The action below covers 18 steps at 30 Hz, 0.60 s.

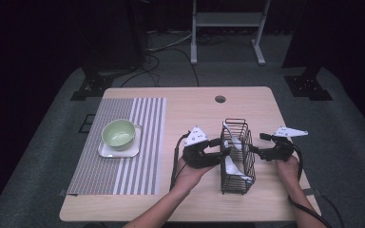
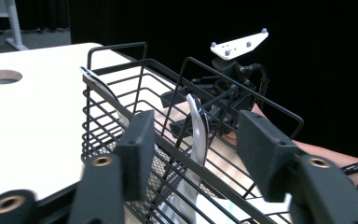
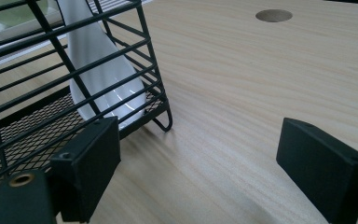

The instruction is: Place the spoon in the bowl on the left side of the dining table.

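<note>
Stood right of centre in the high view: a black wire rack (image 1: pixel 237 156) on the wooden table (image 1: pixel 185 114), long axis running up and down the frame. Held white plates (image 1: pixel 231 166) on edge inside, one low in the rack and one nearer its upper end.

Reached in from the lower middle: the left gripper (image 1: pixel 223 146), tips at the rack's left wall, near its upper half. Seen in the left gripper view: jaws half spread, straddling the rack's top rim (image 2: pixel 205 172), with one plate's edge (image 2: pixel 196 135) rising between them; pads near the wire but not visibly pressed on it. No telling from that view whether the plate itself was touched.

Came in from the lower right: the right gripper (image 1: pixel 255 151), tips just at the rack's right wall. Seen in the right gripper view: jaws spread wide over bare wood, nothing between them, the rack's corner foot (image 3: pixel 163 122) and a plate (image 3: pixel 100 70) at the upper left.

Rested toward the left of the high view: a striped mat (image 1: pixel 123 175) bearing a green bowl (image 1: pixel 119 134) on a small white square dish (image 1: pixel 120 151), well apart from the rack.
</note>
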Motion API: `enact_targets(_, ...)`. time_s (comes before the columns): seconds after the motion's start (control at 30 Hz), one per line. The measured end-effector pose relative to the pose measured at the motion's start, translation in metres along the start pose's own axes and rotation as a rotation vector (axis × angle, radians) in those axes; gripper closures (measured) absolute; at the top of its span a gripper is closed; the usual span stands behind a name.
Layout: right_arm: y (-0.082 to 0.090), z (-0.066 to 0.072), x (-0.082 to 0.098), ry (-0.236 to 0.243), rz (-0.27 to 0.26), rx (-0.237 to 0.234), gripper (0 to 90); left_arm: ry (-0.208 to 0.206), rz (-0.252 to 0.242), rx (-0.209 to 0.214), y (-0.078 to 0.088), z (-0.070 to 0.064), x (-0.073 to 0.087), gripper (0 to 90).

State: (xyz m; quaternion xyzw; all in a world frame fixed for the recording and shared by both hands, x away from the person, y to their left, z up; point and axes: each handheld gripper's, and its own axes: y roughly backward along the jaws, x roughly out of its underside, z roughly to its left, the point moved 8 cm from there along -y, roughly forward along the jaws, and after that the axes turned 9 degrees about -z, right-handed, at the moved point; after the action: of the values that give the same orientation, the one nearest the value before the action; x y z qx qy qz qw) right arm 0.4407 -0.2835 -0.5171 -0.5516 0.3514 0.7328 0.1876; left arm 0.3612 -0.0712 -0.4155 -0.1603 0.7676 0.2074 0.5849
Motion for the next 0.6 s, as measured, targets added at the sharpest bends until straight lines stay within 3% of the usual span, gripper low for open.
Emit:
enact_targets(0.13, 0.0001, -0.0001, -0.0002, -0.002, -0.003, -0.002, 12.3, -0.05, 0.004, -0.01, -0.0002, -0.001, -0.0009, 59.7)
enact_targets(0.33, 0.0002, 0.0001, -0.0001, -0.002, -0.002, -0.003, 12.3, -0.047, -0.003, 0.014, -0.0009, -0.0018, -0.002, 73.0)
enact_targets(0.43, 0.0002, 0.0001, -0.0001, -0.002, -0.002, -0.003, 12.3, -0.017, -0.012, 0.028, -0.0007, -0.0006, -0.0017, 79.6)
enact_targets(0.6, 0.0006, -0.0002, -0.0005, -0.006, -0.008, -0.006, 12.3, 0.07, -0.03, 0.055, -0.0007, 0.0003, -0.0003, 83.6)
